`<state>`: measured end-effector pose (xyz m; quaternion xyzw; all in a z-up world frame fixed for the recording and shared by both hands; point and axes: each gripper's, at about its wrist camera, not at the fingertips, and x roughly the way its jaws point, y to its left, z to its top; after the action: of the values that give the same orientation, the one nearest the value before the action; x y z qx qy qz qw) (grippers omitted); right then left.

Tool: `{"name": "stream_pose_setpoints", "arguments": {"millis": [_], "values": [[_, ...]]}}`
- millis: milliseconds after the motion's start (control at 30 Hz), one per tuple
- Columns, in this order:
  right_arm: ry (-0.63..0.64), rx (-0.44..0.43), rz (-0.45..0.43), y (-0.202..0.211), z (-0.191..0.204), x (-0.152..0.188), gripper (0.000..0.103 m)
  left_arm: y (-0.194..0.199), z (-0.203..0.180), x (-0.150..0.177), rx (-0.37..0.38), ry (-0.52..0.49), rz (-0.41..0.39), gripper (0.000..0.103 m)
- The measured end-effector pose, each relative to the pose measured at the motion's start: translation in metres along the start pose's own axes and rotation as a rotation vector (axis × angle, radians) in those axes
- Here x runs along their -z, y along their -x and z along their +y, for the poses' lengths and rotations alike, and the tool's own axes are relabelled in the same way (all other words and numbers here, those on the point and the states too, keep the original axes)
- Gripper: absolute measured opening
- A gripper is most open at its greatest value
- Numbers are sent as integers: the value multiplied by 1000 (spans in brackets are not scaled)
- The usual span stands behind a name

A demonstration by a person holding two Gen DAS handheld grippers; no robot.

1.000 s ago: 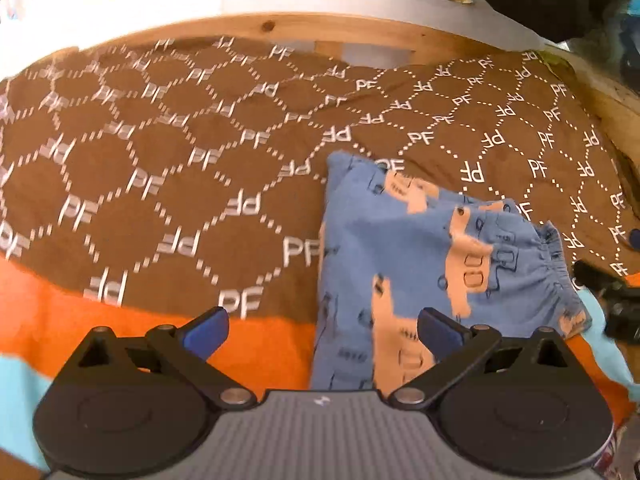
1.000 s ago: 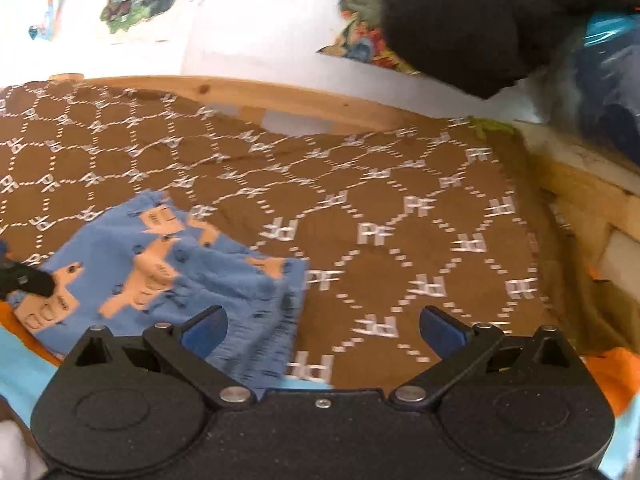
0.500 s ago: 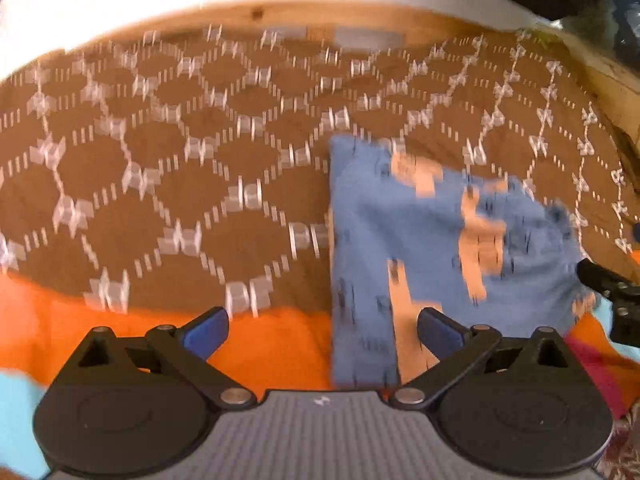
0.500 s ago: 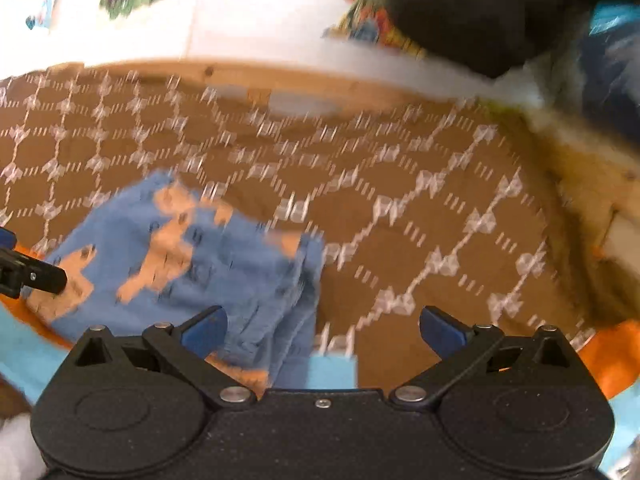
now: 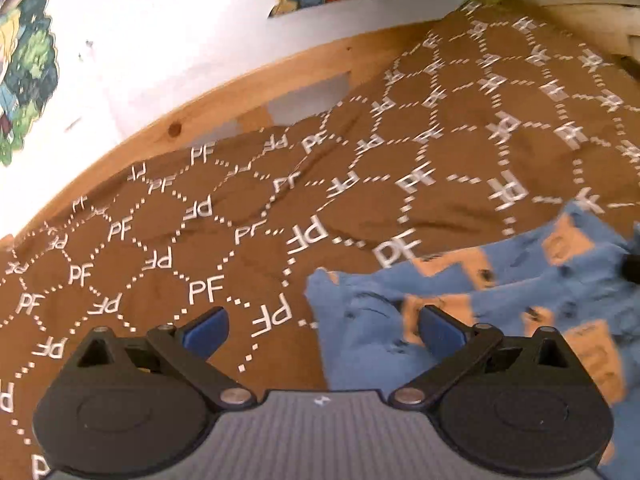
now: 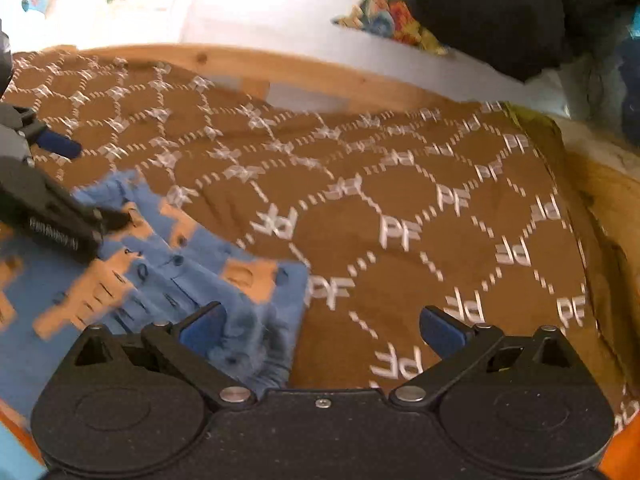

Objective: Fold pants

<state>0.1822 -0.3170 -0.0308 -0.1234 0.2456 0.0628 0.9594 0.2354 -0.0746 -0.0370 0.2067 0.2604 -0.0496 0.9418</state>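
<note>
Pants (image 5: 500,304), blue with orange print, folded on brown blanket (image 5: 240,240): now beneath left gripper (image 5: 320,330)'s right finger and right gripper (image 6: 320,330)'s left finger, both released, having swung closer, suggesting another fold.

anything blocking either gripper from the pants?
Nothing visible. The blue pants lie bare on the brown PF-print blanket. The left gripper, fingers open, frames their corner. The right gripper, also open, has its left finger over the pants' edge.
</note>
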Motion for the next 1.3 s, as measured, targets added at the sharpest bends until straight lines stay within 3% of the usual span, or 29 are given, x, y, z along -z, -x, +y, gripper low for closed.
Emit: {"name": "stream_pose_setpoints", "arguments": {"millis": [100,333,533,667,800,933,1200,1300], "values": [[-45,33,32,-7,-10,1,102,-17,5,-2,21,69,41,103],[-46,60,32,-8,-9,5,102,-22,18,2,68,142,54,103],[-57,39,-47,18,-7,-5,102,23,31,-1,61,217,59,103],[-32,4,-61,32,6,-8,102,61,32,19,91,273,86,103],[27,-3,-1,35,20,-1,102,63,28,52,49,312,201,103],[45,6,42,38,23,10,102,74,45,73,78,493,214,103],[47,3,-37,63,29,12,102,89,41,74,55,497,222,103],[95,-9,-15,59,39,15,102,85,41,77,62,527,226,103]]}}
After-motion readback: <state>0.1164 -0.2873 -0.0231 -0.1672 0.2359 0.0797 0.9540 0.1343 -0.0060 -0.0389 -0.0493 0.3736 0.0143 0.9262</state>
